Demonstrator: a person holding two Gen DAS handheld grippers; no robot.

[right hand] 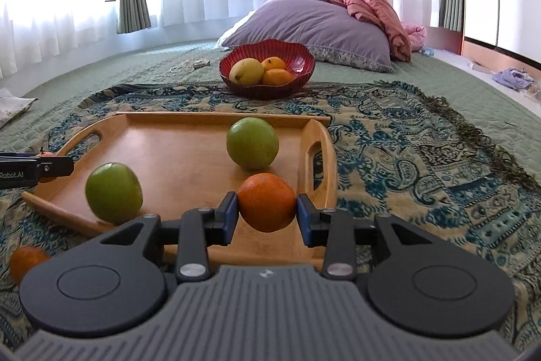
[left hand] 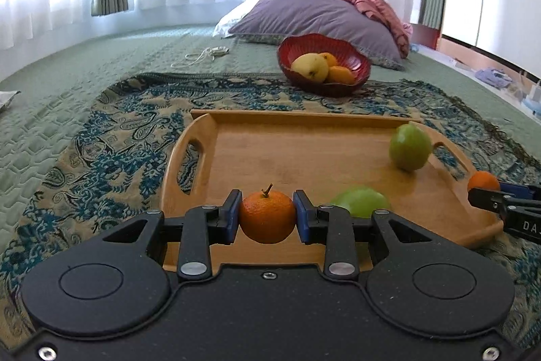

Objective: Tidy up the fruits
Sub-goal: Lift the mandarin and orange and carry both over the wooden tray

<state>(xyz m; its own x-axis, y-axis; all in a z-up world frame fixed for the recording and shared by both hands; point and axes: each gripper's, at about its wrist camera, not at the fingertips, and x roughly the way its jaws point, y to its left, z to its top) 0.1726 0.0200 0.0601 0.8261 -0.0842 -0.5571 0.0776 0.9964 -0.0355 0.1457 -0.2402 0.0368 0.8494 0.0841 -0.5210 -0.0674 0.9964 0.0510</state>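
Note:
My left gripper (left hand: 267, 212) is shut on a small orange with a stem (left hand: 267, 219), held over the near edge of a wooden tray (left hand: 287, 151). My right gripper (right hand: 267, 208) is shut on a second orange (right hand: 267, 200) above the tray's right end (right hand: 175, 151). Two green fruits lie in the tray, one at the back (right hand: 252, 142) and one at the front left (right hand: 113, 192). Beyond the tray, a red bowl (right hand: 297, 60) holds a yellow fruit (right hand: 246, 72) and two oranges. Another orange (right hand: 25, 261) lies on the cloth at the lower left.
The tray rests on a patterned blue and beige cloth (right hand: 422, 151) spread over a green quilted bed (left hand: 67, 83). A purple pillow (left hand: 314, 12) and pink bedding lie behind the bowl. A white cord (left hand: 203, 54) lies on the quilt. White curtains hang at the back.

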